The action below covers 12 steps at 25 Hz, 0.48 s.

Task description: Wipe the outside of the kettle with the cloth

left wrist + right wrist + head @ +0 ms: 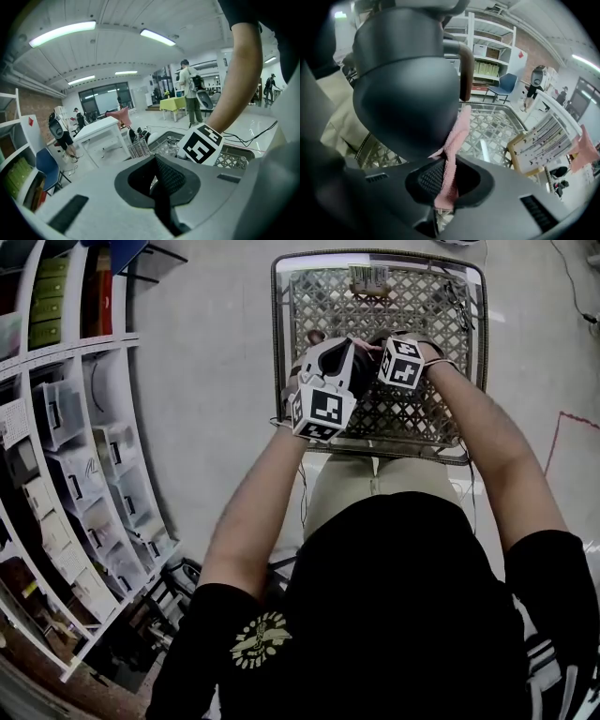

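The dark grey kettle point(403, 79) fills the upper left of the right gripper view and hangs above the wire mesh. Its curved handle point(464, 70) faces right. My right gripper point(445, 183) is shut on the pink cloth point(452, 154), which rises from the pads and lies against the kettle's lower side. The left gripper point(157, 180) has its pads together. The kettle does not show in its own view, but its grey body reaches the kettle's top in the right gripper view. In the head view both marker cubes, left point(319, 413) and right point(401, 362), sit close together over the mesh and hide the kettle.
A wire mesh cart top point(375, 259) lies under both grippers, with a small box point(370, 277) at its far edge. White shelving with bins point(75, 474) curves along the left. People and a white table point(98, 131) stand far off in the room.
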{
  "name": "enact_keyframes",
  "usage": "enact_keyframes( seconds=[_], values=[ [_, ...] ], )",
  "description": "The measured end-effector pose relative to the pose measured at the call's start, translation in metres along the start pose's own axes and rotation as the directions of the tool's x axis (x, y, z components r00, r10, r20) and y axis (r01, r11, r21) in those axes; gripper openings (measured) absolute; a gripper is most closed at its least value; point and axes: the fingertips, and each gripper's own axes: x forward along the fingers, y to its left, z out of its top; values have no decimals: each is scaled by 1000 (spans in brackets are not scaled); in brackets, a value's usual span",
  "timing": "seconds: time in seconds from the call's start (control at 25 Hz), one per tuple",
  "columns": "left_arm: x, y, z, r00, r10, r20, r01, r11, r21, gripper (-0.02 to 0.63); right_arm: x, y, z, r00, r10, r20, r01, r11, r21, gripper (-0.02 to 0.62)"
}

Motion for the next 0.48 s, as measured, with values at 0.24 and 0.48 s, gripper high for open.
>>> enact_keyframes(
  seconds=[0.24, 0.48],
  values=[
    [-2, -1, 0, 1000, -3, -1, 3, 1000, 2, 6, 14, 24, -23, 997, -1, -76, -1, 1000, -14, 31],
    [-3, 0, 0, 1000, -11, 6, 11, 1000, 5, 6, 20, 79, -36, 993, 30, -112, -29, 1000, 5, 31]
  ],
)
